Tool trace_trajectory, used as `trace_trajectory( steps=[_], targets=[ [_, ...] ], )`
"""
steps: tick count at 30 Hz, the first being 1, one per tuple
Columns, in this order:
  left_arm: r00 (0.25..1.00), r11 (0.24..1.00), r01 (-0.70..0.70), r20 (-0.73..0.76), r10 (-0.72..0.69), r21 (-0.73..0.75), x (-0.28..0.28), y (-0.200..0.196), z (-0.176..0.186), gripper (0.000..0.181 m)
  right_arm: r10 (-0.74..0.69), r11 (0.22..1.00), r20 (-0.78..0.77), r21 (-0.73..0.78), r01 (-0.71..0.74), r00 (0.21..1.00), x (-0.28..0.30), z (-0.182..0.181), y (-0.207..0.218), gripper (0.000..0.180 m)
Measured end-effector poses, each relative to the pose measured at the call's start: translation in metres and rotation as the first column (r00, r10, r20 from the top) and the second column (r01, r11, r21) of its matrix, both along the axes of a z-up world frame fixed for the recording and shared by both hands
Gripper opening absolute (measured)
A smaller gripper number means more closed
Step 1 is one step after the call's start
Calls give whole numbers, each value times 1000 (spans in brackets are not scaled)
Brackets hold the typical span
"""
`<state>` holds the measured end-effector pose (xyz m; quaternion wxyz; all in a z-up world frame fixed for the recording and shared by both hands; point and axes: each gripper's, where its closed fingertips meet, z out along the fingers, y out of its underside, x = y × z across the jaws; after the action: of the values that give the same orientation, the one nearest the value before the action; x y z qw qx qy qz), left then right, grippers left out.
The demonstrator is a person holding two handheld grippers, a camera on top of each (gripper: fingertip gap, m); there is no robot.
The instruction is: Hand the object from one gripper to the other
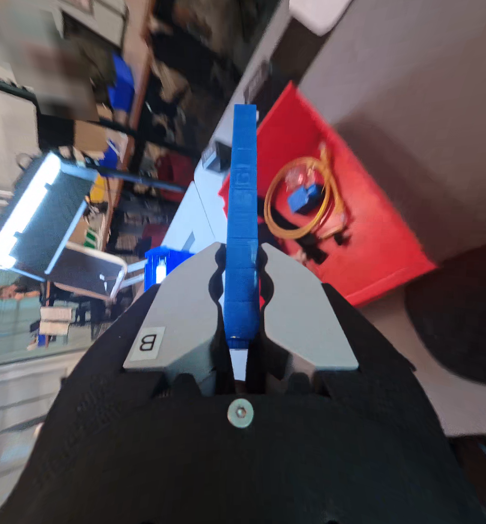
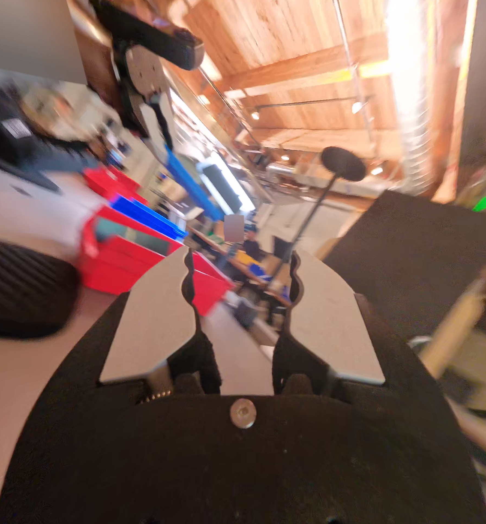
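Red plastic fills the space past your left gripper (image 1: 240, 249): a red bin (image 1: 378, 255) on the pale table (image 1: 420, 85), holding a yellow cable coil (image 1: 298, 198) and a small blue connector (image 1: 305, 198). Above that bin, your left fingers clamp a long, slim blue connector (image 1: 243, 198), pointing forward. Your right gripper (image 2: 240, 252) stands wide and empty beyond the bin's rim.

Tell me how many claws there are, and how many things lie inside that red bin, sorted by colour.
Claws: 2, left claw shut on a long blue piece, right claw open.
Yellow in the red bin: 1, a coiled cable.
Blue in the bin: 1, a small block.
Total: 5, counting the held blue piece.
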<state>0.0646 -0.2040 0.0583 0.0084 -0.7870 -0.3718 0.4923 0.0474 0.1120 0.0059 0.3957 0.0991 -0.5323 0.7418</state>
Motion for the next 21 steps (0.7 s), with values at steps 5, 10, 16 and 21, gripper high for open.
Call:
trace_trajectory(
  steps=[5,10,16,21],
  targets=[
    [920,969,234,-340,-195,77,13,88,25,21,500,861,549,-231,-453,670,29,-8,-48,53],
    [703,901,410,-678,-215,140,27,161,22,21,673,633,738,-546,-549,41,39,-5,-85,54],
    [543,816,533,-830,-124,226,25,215,-26,21,760,555,649,-650,-519,0,36,21,-85,70],
    [524,758,598,-843,-123,261,22,248,-66,21,732,608,671,-569,-554,115,38,12,-82,37]
  ],
)
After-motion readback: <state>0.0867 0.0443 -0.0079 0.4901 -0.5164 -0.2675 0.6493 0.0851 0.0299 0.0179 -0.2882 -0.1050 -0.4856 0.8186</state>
